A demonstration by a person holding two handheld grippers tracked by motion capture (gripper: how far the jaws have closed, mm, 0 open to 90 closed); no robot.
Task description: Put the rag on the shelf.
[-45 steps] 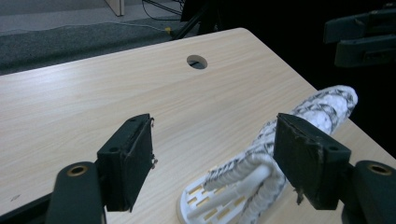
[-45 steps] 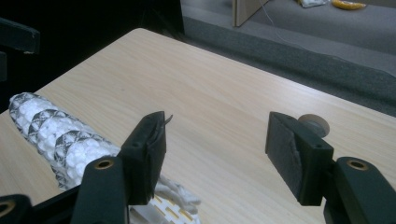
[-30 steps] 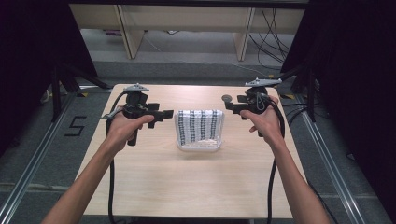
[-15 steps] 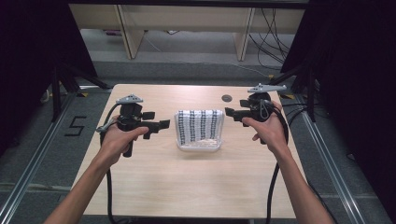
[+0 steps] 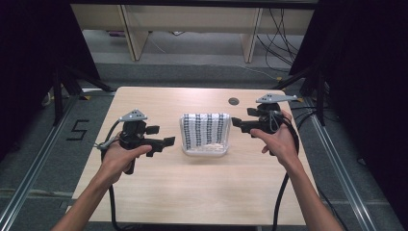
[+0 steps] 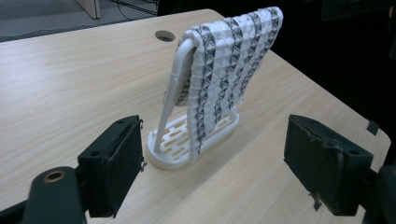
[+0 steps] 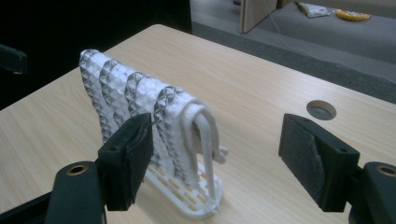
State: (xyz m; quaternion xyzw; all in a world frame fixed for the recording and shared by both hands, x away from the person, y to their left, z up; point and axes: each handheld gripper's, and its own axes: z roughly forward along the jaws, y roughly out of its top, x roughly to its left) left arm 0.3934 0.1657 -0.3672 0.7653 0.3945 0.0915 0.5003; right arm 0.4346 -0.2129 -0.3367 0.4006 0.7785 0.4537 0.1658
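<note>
We hold both tongs released, the towel [image 5: 204,129] on its rack [image 5: 204,150] between left tongs [image 5: 163,143] and right tongs [image 5: 239,124]; we should pinch its 2 top corners evenly.

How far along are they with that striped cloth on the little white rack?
The cloth already hangs draped over the white rack. Nothing is gripped: the left hand-held gripper and right hand-held gripper sit open on either side of it. Probably the grasping and whatever follows remain.
</note>
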